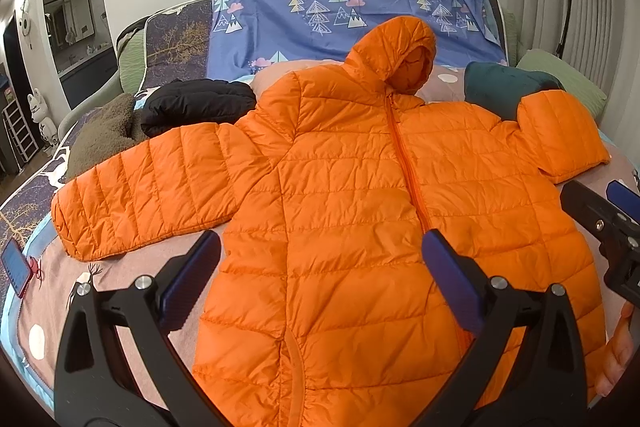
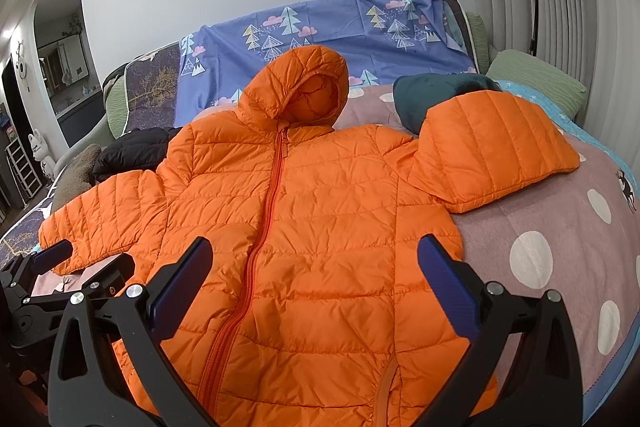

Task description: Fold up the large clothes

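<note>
An orange hooded puffer jacket lies flat on the bed, front up, zipped, hood towards the wall. It also shows in the right wrist view. Its left sleeve stretches out sideways. Its right sleeve is bent back and rests on a dark teal cushion. My left gripper is open and empty, hovering over the jacket's lower left half. My right gripper is open and empty over the lower right half, and shows at the right edge of the left wrist view.
A black garment and a brown fleece lie at the jacket's left. A teal cushion and a green pillow lie at the right. A phone rests near the bed's left edge. A blue tree-print sheet covers the headboard.
</note>
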Demonstrator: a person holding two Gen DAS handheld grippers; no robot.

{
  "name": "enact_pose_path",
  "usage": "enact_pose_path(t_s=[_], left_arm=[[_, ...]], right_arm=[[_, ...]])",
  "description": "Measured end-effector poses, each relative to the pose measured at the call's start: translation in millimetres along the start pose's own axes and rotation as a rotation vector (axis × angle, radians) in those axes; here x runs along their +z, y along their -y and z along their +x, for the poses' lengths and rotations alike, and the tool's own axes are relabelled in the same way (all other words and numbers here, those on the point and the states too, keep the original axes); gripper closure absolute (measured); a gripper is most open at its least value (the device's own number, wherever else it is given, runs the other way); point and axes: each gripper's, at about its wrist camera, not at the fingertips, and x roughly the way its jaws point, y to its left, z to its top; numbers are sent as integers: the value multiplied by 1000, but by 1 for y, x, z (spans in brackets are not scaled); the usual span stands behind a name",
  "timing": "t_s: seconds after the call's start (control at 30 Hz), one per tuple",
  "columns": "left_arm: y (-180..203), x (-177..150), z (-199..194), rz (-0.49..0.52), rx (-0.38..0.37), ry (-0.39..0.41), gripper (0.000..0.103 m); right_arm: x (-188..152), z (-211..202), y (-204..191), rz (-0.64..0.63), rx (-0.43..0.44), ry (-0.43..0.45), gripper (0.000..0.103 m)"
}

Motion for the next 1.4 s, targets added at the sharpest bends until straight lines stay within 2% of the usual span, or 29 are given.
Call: enact_pose_path(t_s=[0.77, 1.07, 1.23, 1.3, 1.4], left_arm=[[0, 10, 19, 10, 4, -2, 2], [-2, 27, 54, 24, 16, -34, 2], [-10, 32, 82, 18, -12, -62, 2], [-11, 28, 91, 14, -28, -77, 2], [-13, 19, 108, 18, -37, -116, 2]], right_arm=[[11, 25, 5, -19, -28, -22, 1], [29, 59, 0, -72, -22, -56, 1], [81, 111, 11, -69, 78, -90, 1], [117, 146, 16, -47, 92, -114, 1], [174, 199, 25, 53, 129, -131, 1]])
